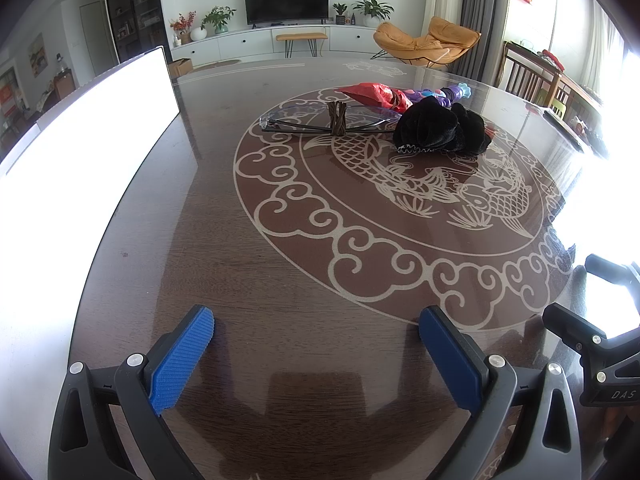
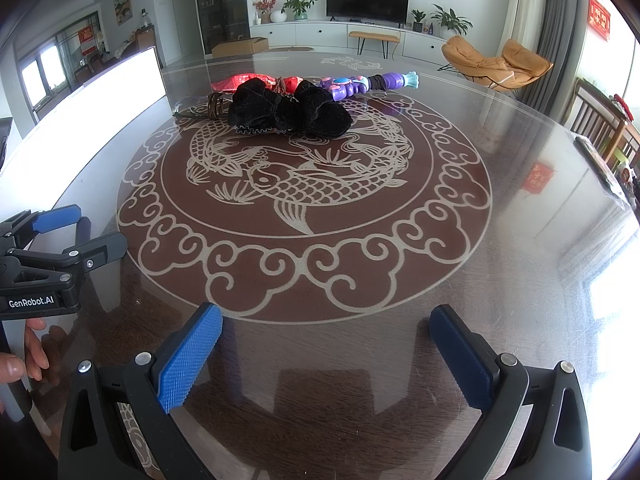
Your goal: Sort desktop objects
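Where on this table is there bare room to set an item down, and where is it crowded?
Bare: table surface between both open grippers and the black velvet scrunchie, plus the right side. Crowded: far centre, where scrunchie, glasses, red packet and purple toy cluster.

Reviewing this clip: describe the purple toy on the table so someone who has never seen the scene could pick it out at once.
Find the round fish-and-cloud pattern on the dark table; the items cluster at its far edge. Behind the black velvet cloth, right of the red packet, lies the purple toy: the only glossy plastic piece, with a light blue flared end.
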### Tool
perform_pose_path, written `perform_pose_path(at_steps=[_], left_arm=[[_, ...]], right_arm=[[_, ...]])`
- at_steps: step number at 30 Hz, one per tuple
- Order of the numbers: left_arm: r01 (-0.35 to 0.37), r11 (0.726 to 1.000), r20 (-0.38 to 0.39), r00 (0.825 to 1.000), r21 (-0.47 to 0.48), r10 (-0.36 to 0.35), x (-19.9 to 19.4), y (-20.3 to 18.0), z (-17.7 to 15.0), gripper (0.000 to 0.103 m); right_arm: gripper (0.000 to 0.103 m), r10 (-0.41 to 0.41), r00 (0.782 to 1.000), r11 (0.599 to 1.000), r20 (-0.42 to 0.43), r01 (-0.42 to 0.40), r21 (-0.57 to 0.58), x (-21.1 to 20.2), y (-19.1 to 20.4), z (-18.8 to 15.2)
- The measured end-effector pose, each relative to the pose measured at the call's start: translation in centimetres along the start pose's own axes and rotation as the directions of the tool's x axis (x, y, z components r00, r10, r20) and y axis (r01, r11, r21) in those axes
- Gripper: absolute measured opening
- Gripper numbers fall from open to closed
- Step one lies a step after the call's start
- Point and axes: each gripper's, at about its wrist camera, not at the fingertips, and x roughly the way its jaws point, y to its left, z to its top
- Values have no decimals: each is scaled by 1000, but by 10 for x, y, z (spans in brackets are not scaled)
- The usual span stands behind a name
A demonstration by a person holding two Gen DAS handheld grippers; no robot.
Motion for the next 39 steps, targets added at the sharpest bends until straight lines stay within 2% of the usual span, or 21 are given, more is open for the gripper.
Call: perform_pose_path(at_steps=[6, 13, 18, 24, 39], left_arm=[[16, 1000, -8, 1000, 21, -16, -5, -5, -9, 103], [59, 995, -15, 998, 85, -58, -29, -11, -44, 103], [61, 995, -9, 998, 84, -60, -41, -7, -60, 103], [54, 996, 58, 997, 73, -59, -55, 7, -81, 103], [47, 997, 59, 997, 65, -51, -53, 11, -80, 103]], right_arm=[[103, 0, 1000, 1000, 0, 0, 0, 0, 0, 1], [103, 0, 1000, 1000, 0, 0, 0, 0, 0, 0], [103, 0, 1000, 1000, 0, 0, 0, 0, 0, 0], [103, 0, 1000, 1000, 0, 0, 0, 0, 0, 0], [103, 0, 1000, 1000, 0, 0, 0, 0, 0, 0]])
